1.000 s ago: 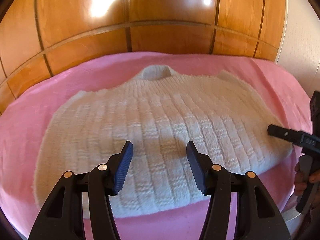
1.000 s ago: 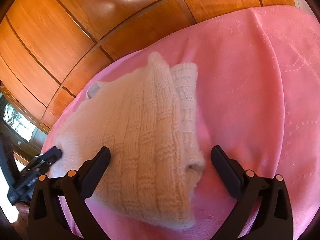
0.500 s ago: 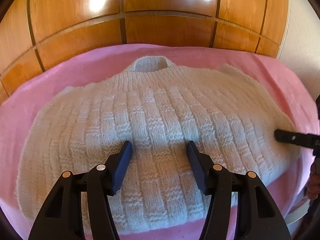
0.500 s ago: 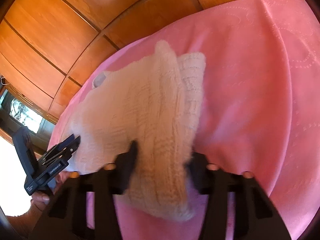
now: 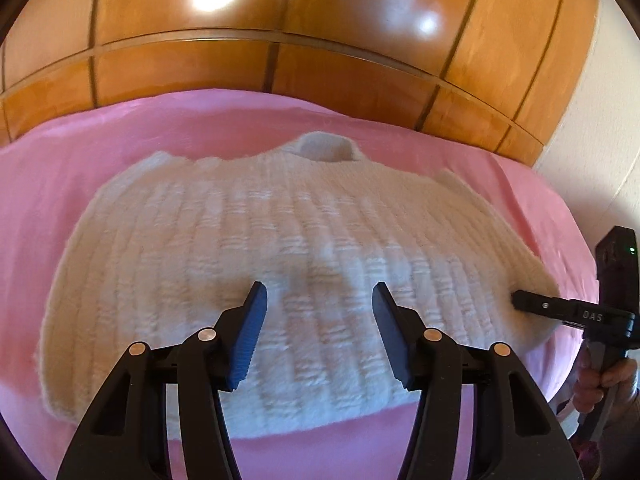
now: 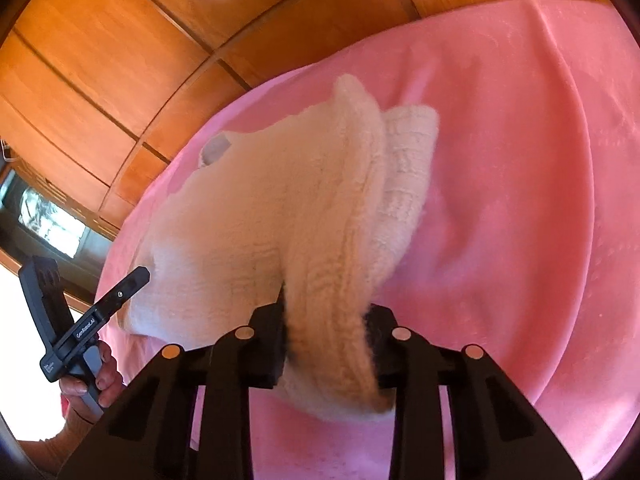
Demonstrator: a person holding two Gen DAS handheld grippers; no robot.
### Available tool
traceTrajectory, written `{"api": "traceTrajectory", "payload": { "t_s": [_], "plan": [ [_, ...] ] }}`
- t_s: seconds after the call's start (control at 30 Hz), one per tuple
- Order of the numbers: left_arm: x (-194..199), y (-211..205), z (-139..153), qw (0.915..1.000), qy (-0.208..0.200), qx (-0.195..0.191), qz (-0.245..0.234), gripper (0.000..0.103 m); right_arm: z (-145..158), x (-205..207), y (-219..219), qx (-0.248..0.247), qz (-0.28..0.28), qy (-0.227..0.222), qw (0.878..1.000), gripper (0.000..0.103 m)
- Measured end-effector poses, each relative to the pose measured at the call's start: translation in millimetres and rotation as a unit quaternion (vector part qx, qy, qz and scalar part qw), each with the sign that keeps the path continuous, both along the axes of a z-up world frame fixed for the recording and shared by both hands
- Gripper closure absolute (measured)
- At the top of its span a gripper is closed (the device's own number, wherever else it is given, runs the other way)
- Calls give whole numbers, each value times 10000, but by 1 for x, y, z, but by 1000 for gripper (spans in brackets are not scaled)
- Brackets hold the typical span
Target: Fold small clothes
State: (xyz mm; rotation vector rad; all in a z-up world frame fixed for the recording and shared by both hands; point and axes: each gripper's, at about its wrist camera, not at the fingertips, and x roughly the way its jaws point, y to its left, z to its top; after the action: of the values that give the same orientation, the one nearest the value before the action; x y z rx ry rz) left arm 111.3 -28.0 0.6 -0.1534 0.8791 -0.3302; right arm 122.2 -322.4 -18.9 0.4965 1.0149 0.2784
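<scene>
Sweater (image 6: 280, 208) edge between closing right tongs (image 6: 326, 334)

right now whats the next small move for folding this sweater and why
Probably lift the right gripper and carry that edge across the cream sweater. Its jaws are closing with a bunched fold of knit between them, while the rest lies flat on the pink sheet. The left gripper hangs open over the hem, gripping nothing, so it could pin the middle.
</scene>
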Motion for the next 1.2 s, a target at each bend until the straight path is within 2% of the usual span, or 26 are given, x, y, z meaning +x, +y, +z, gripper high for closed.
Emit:
{"api": "traceTrajectory", "payload": {
  "t_s": [0.13, 0.27, 0.43, 0.57, 0.73, 0.87, 0.9, 0.97, 1.03, 1.2],
  "plan": [
    [1, 27, -3, 9989, 188, -404, 157, 49, 21, -2, 6, 111, -74, -174, 9998, 77],
    [1, 51, -4, 9967, 319, -690, 278, 49, 52, 2, 26, 347, 83, -495, 9981, 79],
    [-2, 95, 7, 9921, 268, -1088, 557, 49, 91, 19, 75, 801, 607, -933, 9905, 81],
    [-6, 135, 16, 9841, 227, -1603, 735, 49, 111, 42, 140, 1015, 1241, -1155, 9803, 81],
    [-12, 186, 20, 9653, 254, -2455, 850, 49, 95, 64, 221, 1122, 1892, -993, 9704, 81],
    [-13, 203, 20, 9506, 360, -2999, 720, 48, 47, 70, 285, 909, 2316, -537, 9671, 82],
    [-11, 205, 19, 9479, 398, -3087, 675, 44, 38, 69, 294, 837, 2360, -471, 9670, 82],
    [-6, 205, 15, 9413, 540, -3288, 551, 43, 24, 63, 310, 579, 2460, -484, 9663, 81],
    [5, 200, 11, 9358, 708, -3419, 481, 39, 23, 56, 316, 365, 2521, -644, 9649, 77],
    [27, 180, -3, 9252, 1140, -3603, 334, 35, 36, 25, 295, 373, 2742, -1085, 9548, 40]
  ]
}}
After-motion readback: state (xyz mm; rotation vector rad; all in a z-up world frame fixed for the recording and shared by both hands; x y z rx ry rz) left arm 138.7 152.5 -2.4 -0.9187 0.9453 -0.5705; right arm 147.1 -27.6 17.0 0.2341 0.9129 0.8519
